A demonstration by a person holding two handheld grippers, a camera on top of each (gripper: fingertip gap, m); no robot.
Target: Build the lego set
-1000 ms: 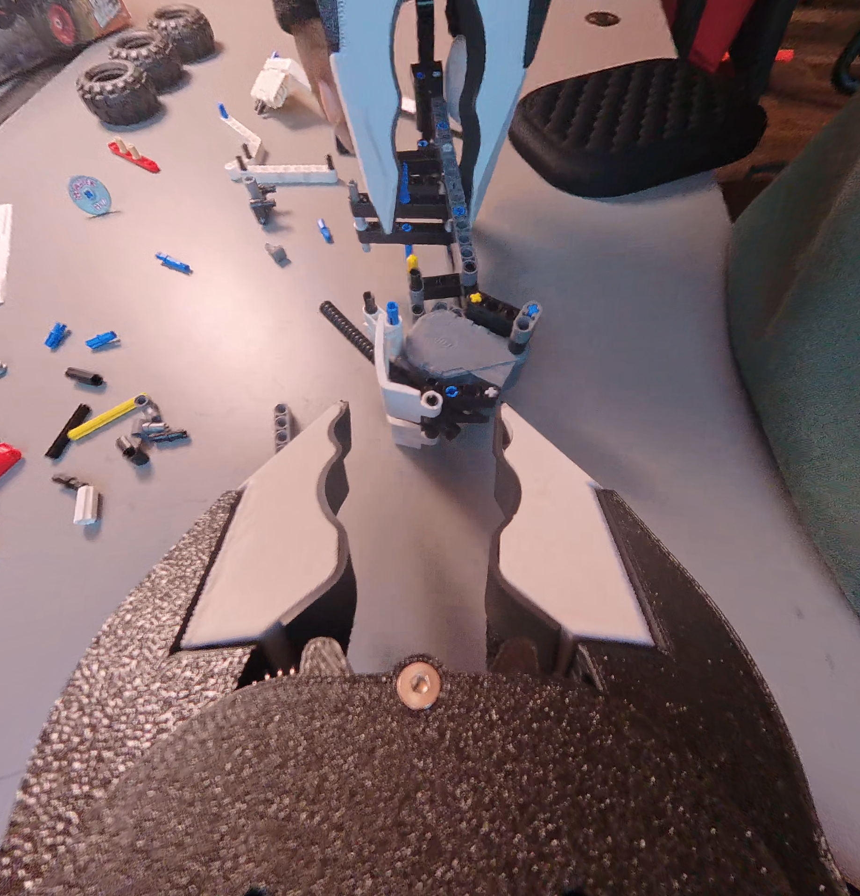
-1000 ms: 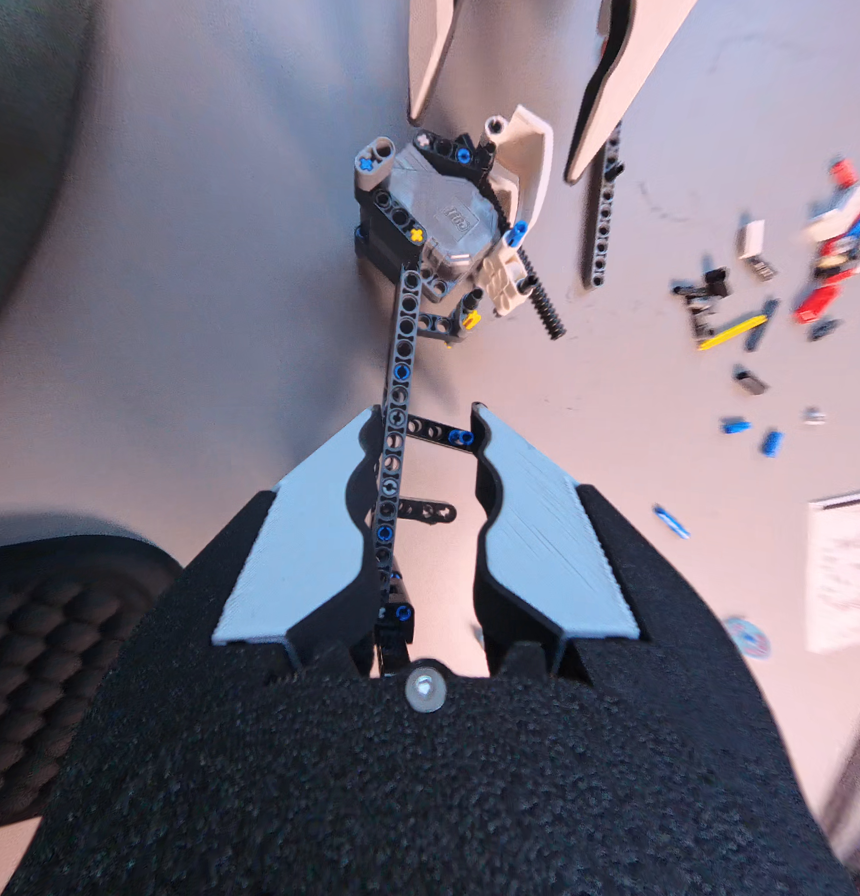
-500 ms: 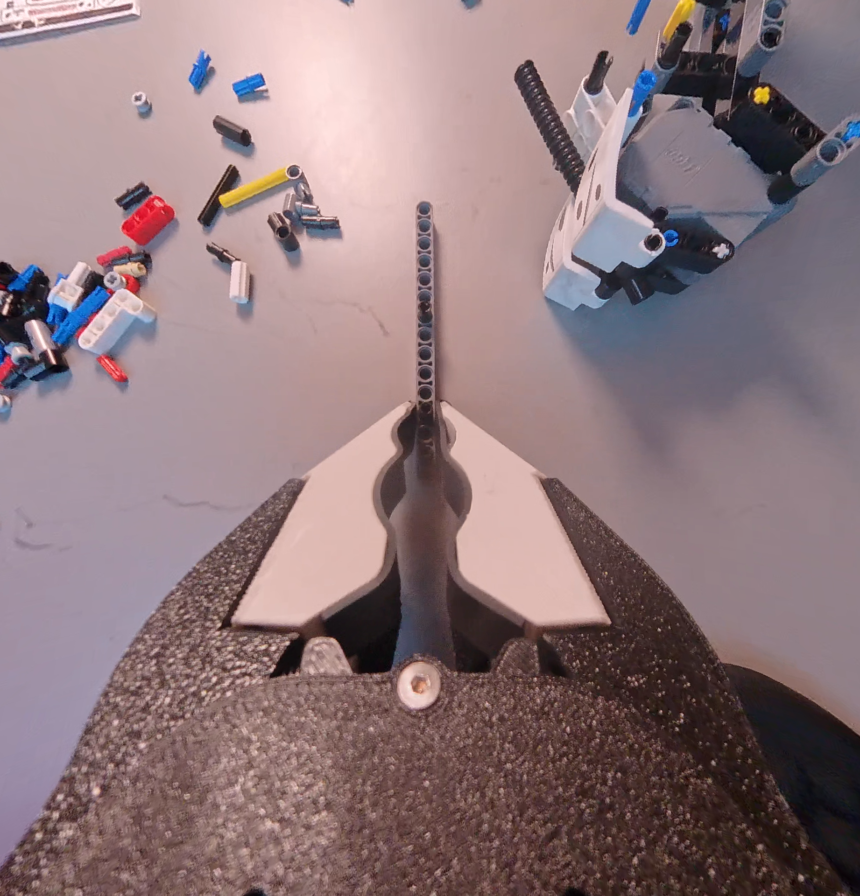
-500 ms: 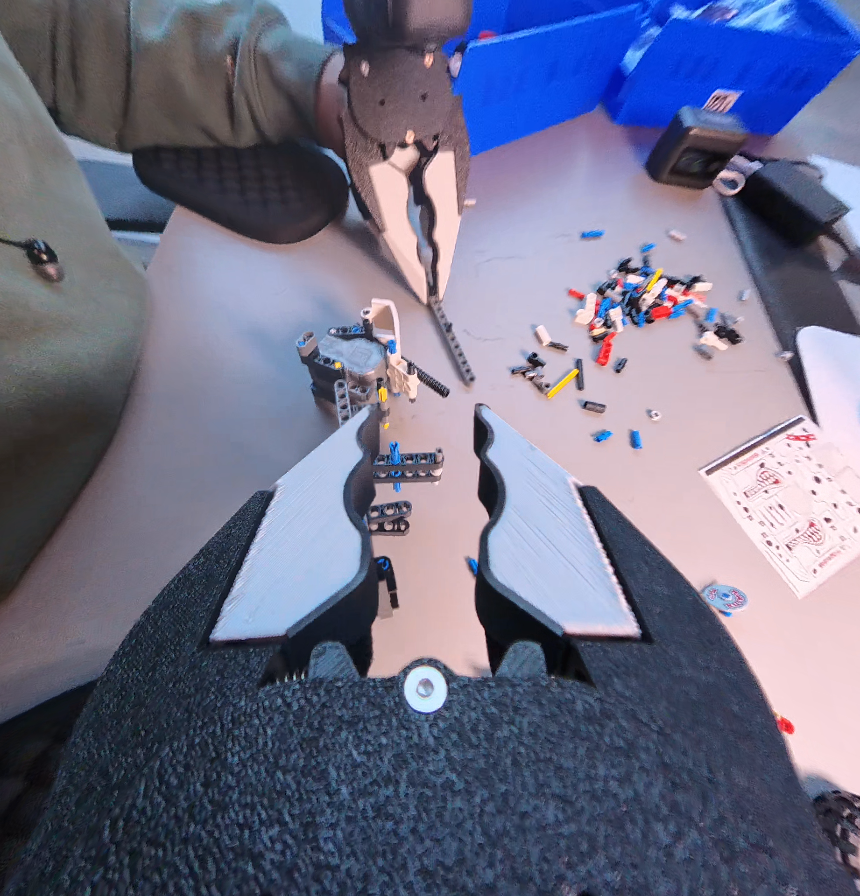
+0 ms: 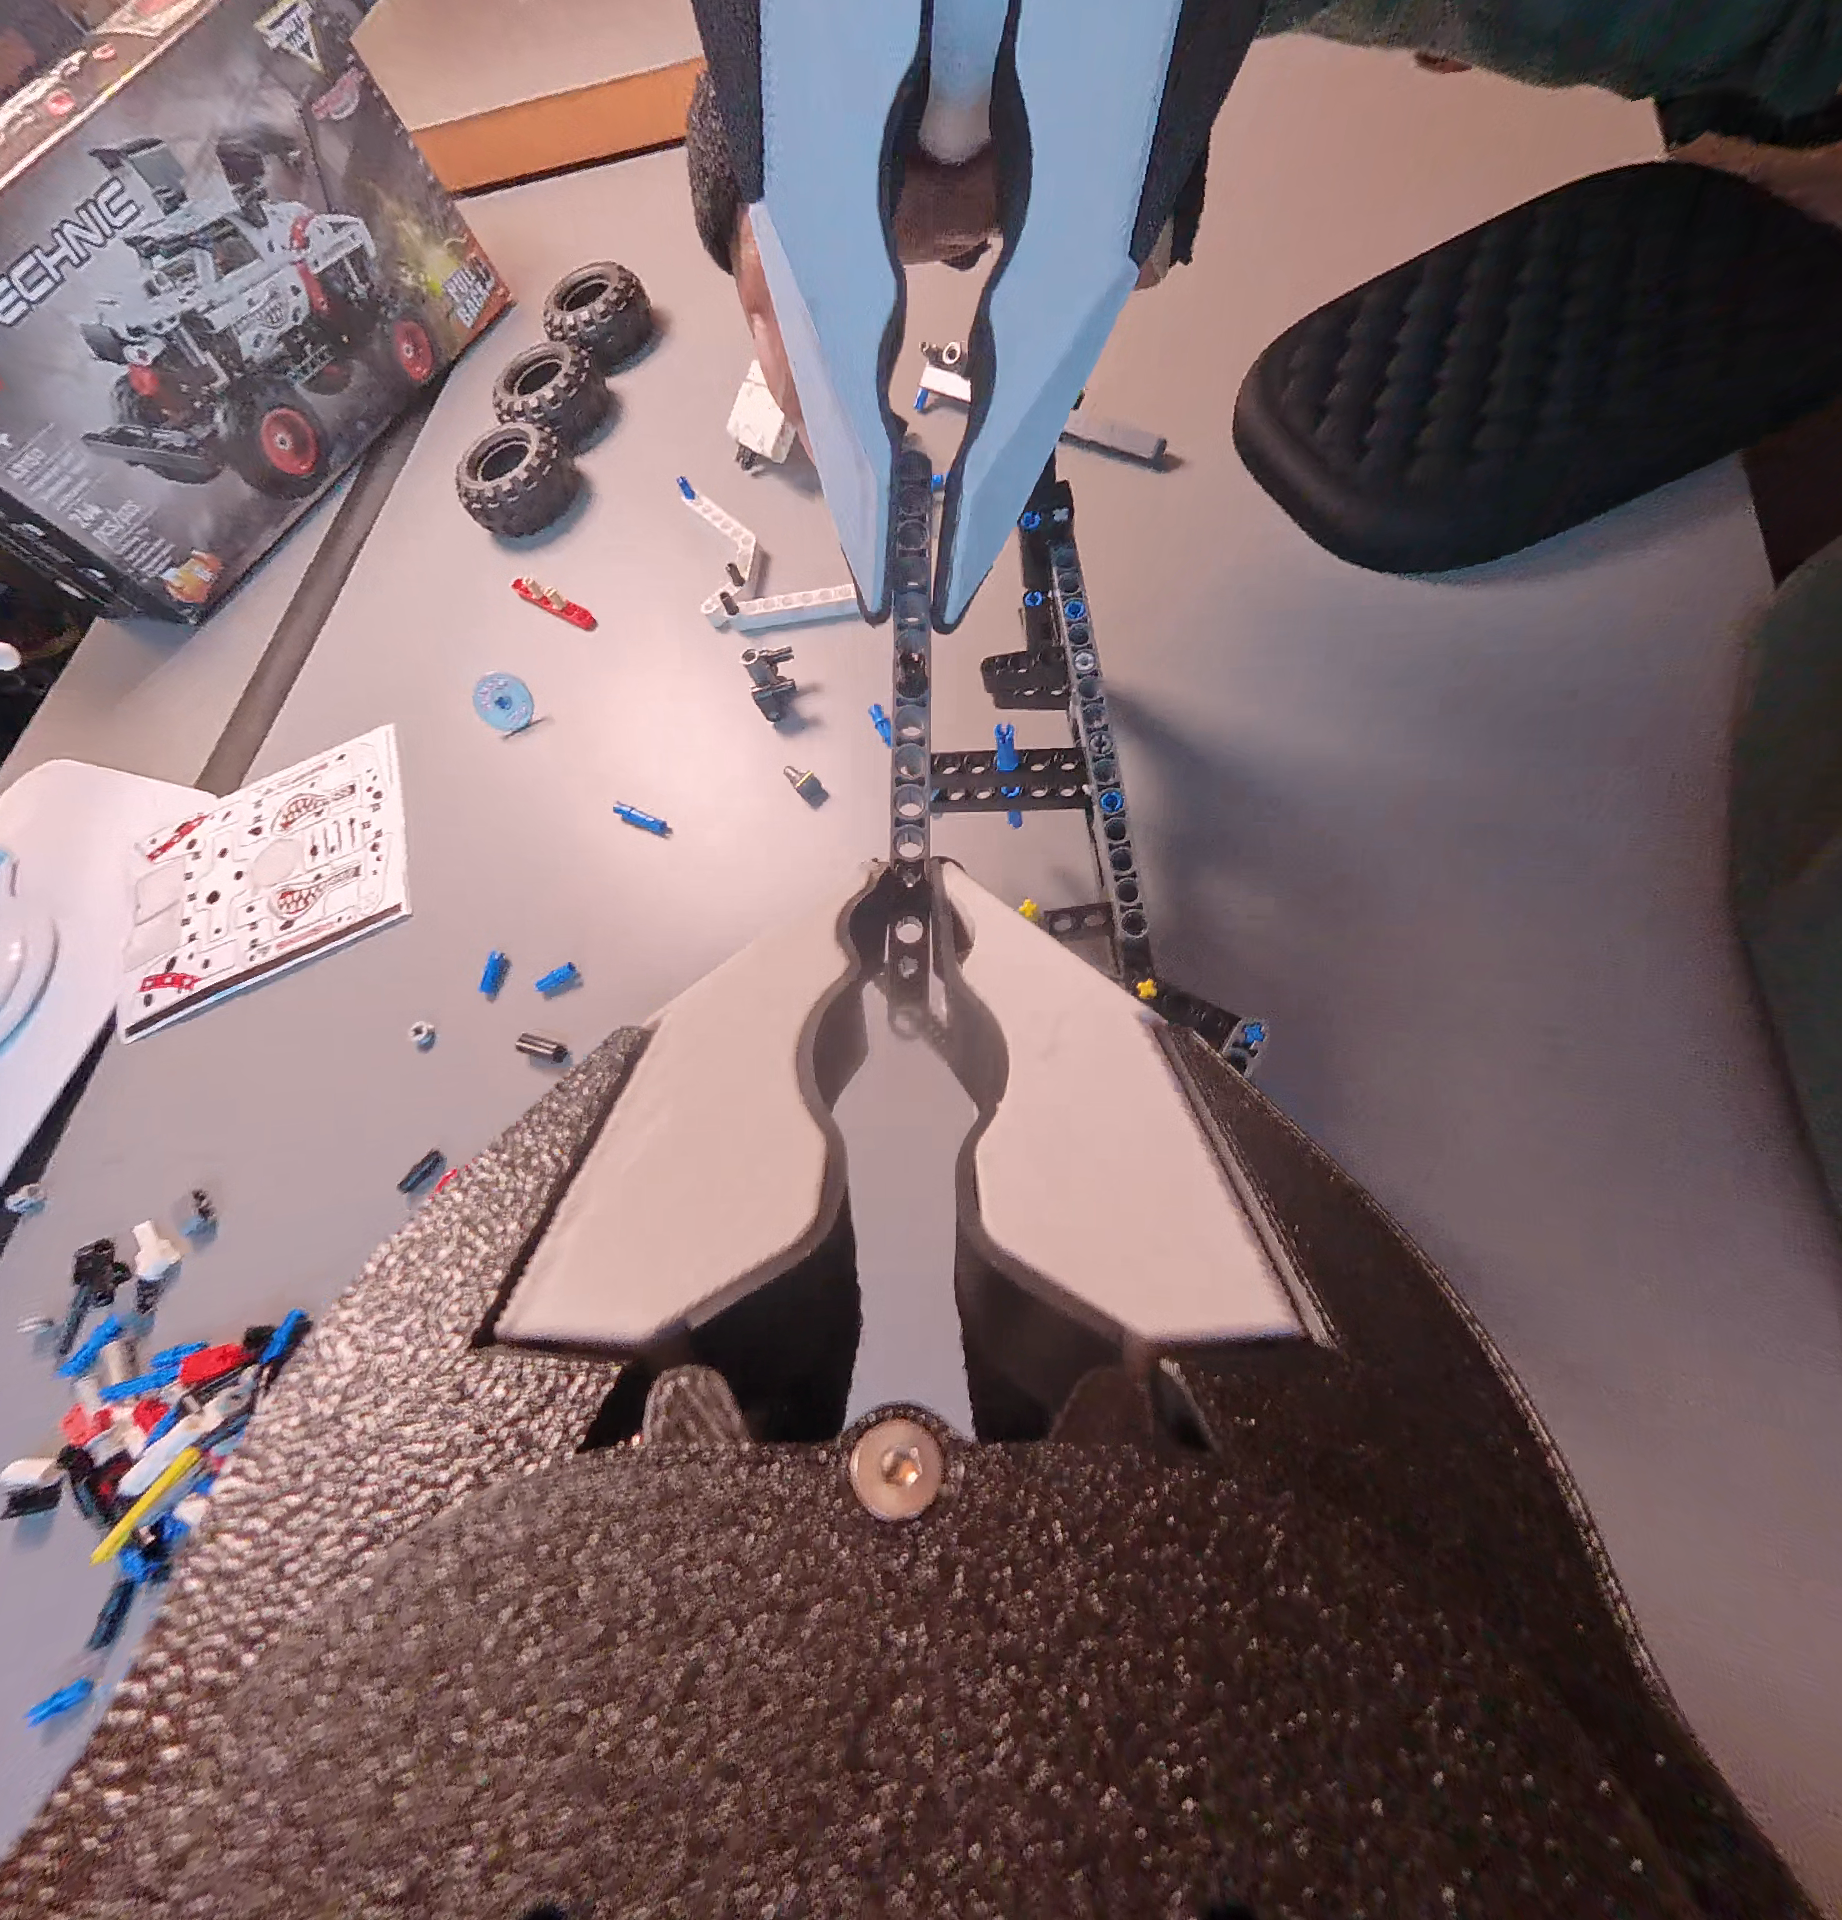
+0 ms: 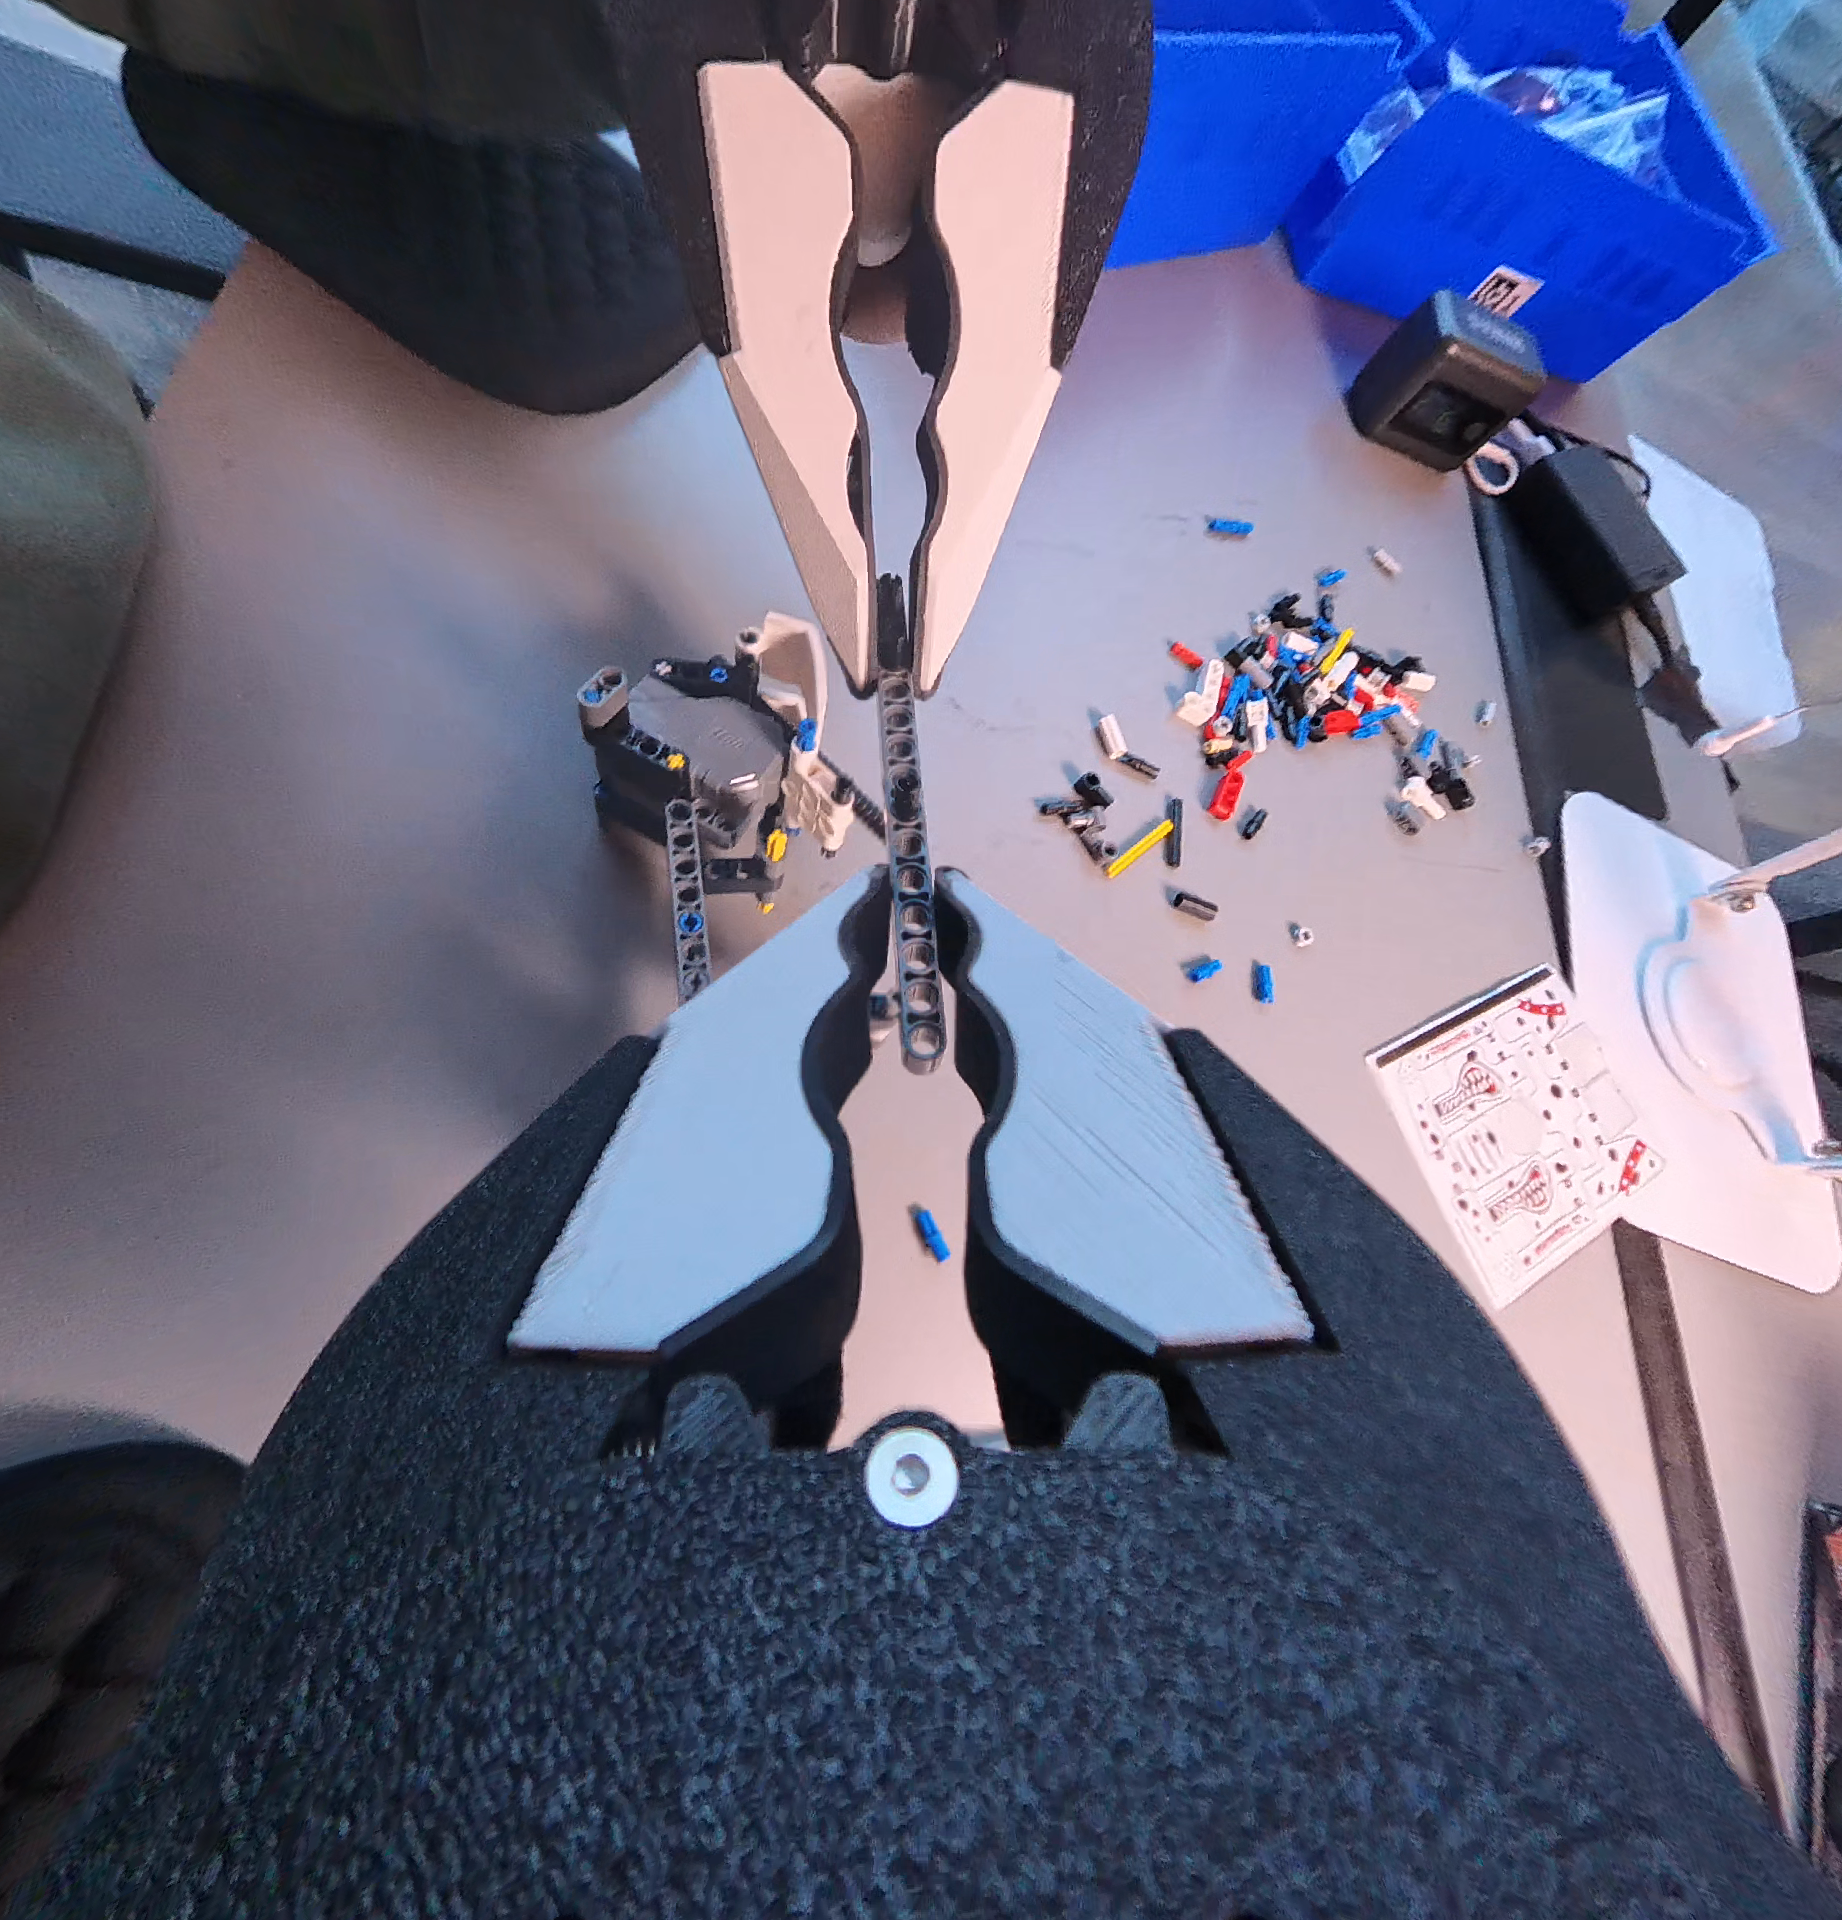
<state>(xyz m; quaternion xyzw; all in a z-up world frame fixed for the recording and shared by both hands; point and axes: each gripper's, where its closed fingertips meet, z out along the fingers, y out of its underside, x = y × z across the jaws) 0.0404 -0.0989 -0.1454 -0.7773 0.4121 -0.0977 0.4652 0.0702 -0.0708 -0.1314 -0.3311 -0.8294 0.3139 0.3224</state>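
A long dark grey beam [image 5: 909, 727] with a row of holes is held in the air between both grippers. My left gripper [image 5: 906, 878] is shut on its near end. My right gripper [image 5: 906, 613] comes in from the top, shut on the far end. In the right wrist view the beam [image 6: 901, 790] runs from my right gripper [image 6: 912, 878] up to my left gripper [image 6: 889, 681]. The part-built model [image 6: 709, 748], with a grey block and white panels, lies on the table to the left. Its black frame of beams [image 5: 1083, 727] lies under the held beam.
Three black tyres [image 5: 543, 405] and the set's box [image 5: 169, 312] lie far left. A sticker sheet [image 5: 273, 873] and a pile of small parts [image 6: 1301, 696] lie on the table. Blue bins [image 6: 1468, 156] stand at the back. A black chair armrest [image 5: 1551, 364] is at the right edge. Tip to tip, the grippers are about 5 cm apart.
My left gripper closed on the long beam on the table and lifted it. My right gripper, open half a second ago, has now closed on the beam's other end.
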